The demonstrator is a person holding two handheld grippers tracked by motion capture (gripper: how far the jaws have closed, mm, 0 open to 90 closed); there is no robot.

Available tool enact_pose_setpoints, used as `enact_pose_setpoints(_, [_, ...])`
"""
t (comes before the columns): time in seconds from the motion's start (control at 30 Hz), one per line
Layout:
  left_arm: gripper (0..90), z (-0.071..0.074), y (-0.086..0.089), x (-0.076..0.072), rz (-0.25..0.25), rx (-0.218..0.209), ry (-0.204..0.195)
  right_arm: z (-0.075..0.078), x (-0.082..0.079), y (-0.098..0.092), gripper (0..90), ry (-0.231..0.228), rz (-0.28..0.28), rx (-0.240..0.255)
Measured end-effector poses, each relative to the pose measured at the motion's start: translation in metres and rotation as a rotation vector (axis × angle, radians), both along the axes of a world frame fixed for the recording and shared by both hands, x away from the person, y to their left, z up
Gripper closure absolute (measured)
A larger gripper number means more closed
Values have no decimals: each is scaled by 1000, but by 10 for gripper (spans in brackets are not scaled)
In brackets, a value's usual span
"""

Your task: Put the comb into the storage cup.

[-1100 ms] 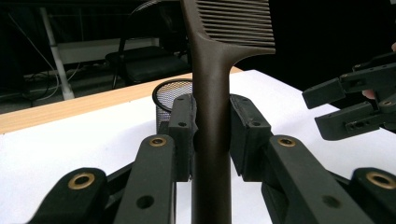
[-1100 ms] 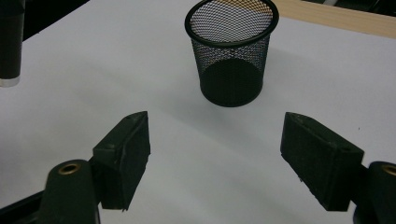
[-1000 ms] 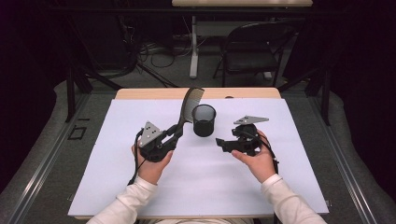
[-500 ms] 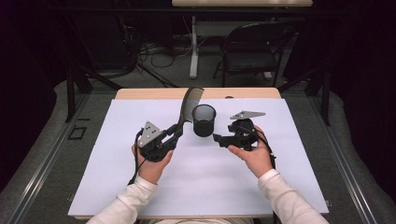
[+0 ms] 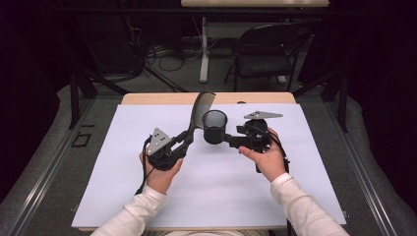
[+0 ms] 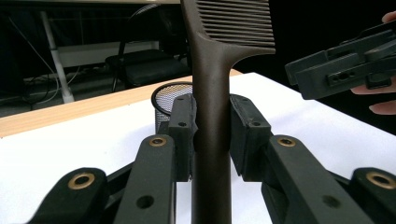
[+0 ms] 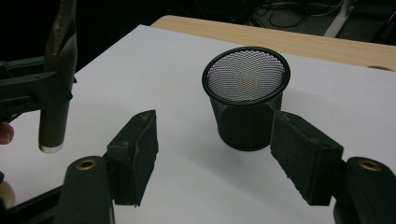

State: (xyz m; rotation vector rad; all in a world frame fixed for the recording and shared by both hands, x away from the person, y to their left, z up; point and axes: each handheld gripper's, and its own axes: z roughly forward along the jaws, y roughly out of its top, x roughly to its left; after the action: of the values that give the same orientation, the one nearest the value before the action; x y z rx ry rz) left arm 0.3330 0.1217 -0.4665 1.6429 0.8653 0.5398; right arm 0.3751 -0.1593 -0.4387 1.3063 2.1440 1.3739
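Above white sheet (image 5: 211,187), left tongs (image 5: 186,142) gripping comb (image 5: 199,112) upright

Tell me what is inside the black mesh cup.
The right gripper view looks down into the mesh cup: nothing lies in it, only its mesh bottom with a faint orange glint. The near wall hides the lowest inside edge. The comb is outside it, clamped in the left tongs.
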Motion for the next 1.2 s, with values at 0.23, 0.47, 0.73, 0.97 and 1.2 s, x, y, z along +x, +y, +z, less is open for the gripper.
enact_pose_setpoints(0.23, [725,-1,1,-2,3,0,2,9,7,-2,343,9,-4,60])
enact_pose_setpoints(0.47, [726,-3,-3,0,-6,3,8,14,16,-2,376,30,-7,48])
enact_pose_setpoints(0.73, [725,-4,-5,-1,-12,5,2,24,18,3,450,21,0,115])
enact_pose_setpoints(0.97, [725,-5,-5,-1,-11,7,4,27,21,7,484,44,11,150])
enact_pose_setpoints(1.2, [725,-5,-5,-1,-7,4,5,29,24,9,507,67,20,181])
